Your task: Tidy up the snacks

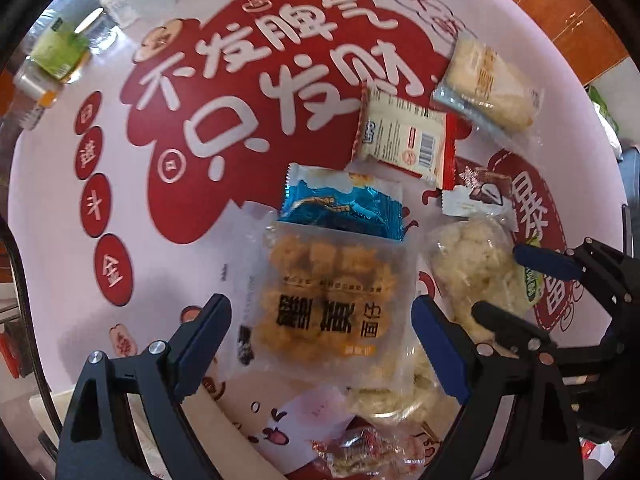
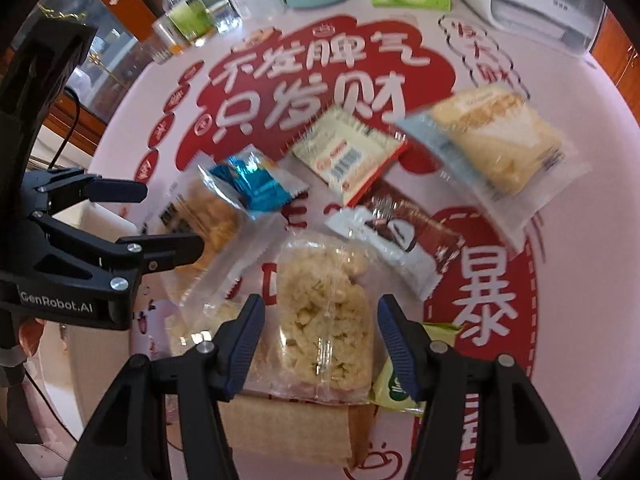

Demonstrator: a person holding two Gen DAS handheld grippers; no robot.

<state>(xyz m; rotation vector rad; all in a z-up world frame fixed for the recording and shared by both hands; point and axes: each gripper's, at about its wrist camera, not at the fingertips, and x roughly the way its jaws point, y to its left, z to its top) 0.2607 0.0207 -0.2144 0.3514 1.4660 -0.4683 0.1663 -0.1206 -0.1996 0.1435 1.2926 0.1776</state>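
the left gripper (image 1: 322, 346) hung with its fingers apart over the golden puffed-snack packet (image 1: 320, 300) at lower centre of the left view; the right gripper (image 2: 320, 346), jaws likewise spread, straddled the pale rice-crisp packet (image 2: 324, 320) at lower centre of its own view. neither was clamped on anything. the snacks lay heaped on the red-and-white table cover (image 1: 120, 160), the blue foil packet (image 1: 340, 204) tucked under the golden one's top edge, so closing there risked dragging both. the pale packet seemed to overlap a green-labelled packet (image 2: 394, 386) beside it, though blur made that unsure. slippery film could slide from the pads, and the two grippers, close together, might collide
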